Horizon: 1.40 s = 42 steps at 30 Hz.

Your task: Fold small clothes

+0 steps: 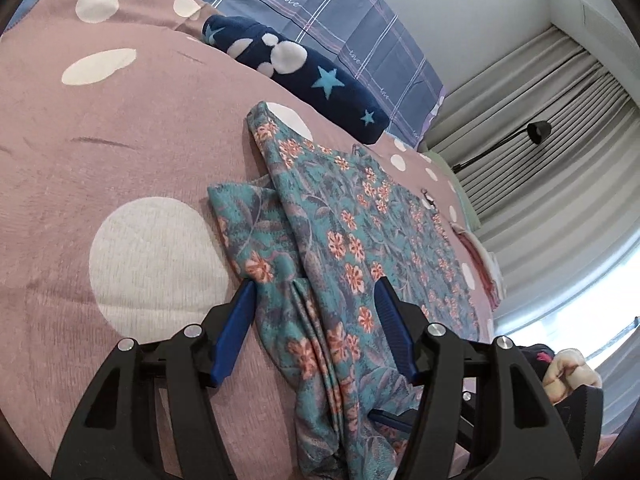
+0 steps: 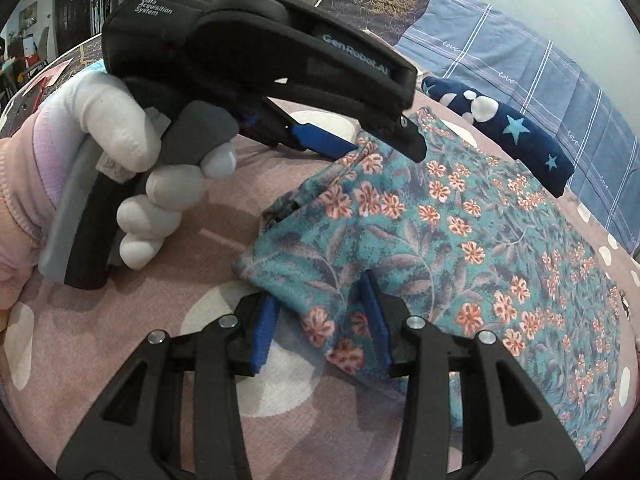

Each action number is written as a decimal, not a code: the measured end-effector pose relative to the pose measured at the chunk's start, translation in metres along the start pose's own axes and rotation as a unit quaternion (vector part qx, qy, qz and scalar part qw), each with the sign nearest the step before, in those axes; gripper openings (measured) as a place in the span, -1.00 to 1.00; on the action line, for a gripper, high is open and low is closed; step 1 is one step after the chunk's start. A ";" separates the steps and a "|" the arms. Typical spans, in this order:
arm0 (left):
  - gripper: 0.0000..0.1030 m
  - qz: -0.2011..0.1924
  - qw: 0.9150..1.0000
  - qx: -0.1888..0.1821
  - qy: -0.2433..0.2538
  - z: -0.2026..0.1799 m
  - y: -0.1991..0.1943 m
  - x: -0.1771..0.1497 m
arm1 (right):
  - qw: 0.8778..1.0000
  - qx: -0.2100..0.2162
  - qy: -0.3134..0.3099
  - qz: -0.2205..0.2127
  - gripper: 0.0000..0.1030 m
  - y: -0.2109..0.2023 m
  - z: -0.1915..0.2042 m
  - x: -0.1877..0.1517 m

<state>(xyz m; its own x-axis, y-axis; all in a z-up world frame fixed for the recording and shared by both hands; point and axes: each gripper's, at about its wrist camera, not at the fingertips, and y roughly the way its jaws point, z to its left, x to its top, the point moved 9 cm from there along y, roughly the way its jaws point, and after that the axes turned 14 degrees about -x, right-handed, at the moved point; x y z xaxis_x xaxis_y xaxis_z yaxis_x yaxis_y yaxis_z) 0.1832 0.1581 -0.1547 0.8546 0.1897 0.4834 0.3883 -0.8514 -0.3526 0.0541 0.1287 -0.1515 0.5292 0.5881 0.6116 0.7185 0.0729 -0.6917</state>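
The floral garment [image 1: 352,216], teal with orange flowers, lies spread on a mauve bedspread [image 1: 132,120] printed with white dots, one edge gathered into folds at its near end. At far left in the right wrist view, a gloved left hand [image 2: 140,184] grips the handle of the left gripper [image 2: 380,136], whose blue-padded fingers reach down onto a bunched corner of the garment. In its own view the left gripper [image 1: 316,292] stands fairly wide, a ridge of gathered cloth running up between the jaws; the left pad [image 1: 236,328] sits against the fabric edge, the right pad lies on top of the cloth, and a firm pinch cannot be told. The right gripper [image 2: 320,300] is narrower, jaws astride the garment's near corner with cloth between them; the right pad [image 2: 374,316] touches the fabric, the left pad appears slightly clear. Further right, a navy blanket [image 1: 304,76] with stars lies beyond the garment, against a blue plaid pillow [image 1: 320,16]. Grey curtains [image 1: 560,128] close the far right
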 end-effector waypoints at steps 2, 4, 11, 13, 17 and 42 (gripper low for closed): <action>0.21 0.000 1.000 -0.005 0.002 0.000 0.001 0.000 | 1.000 0.001 0.002 0.000 -0.17 0.000 0.000 0.000; 0.22 0.002 1.000 -0.007 0.005 0.001 0.004 0.002 | 1.000 0.000 0.004 0.002 -0.14 0.001 0.000 0.000; 0.24 0.013 1.000 -0.018 0.013 -0.002 0.020 0.011 | 1.000 0.000 0.007 0.002 -0.12 0.004 -0.003 0.000; 0.24 0.014 1.000 -0.021 0.017 -0.004 0.024 0.014 | 1.000 -0.001 0.007 0.001 -0.12 0.005 -0.004 0.000; 0.24 0.003 0.999 -0.032 0.025 -0.003 0.027 0.016 | 1.000 -0.006 0.006 -0.002 -0.11 0.004 -0.003 -0.001; -0.86 -0.053 0.998 0.029 -0.012 0.031 -0.018 0.074 | 1.000 0.010 0.024 -0.003 -0.09 0.004 -0.004 -0.003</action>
<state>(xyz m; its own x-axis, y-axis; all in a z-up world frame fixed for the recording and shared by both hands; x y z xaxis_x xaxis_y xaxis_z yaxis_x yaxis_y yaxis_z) 0.2496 0.2029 -0.1374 0.8155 0.2891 0.5015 0.4954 -0.7966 -0.3464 0.0572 0.1242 -0.1545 0.5461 0.5484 0.6333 0.7127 0.0931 -0.6952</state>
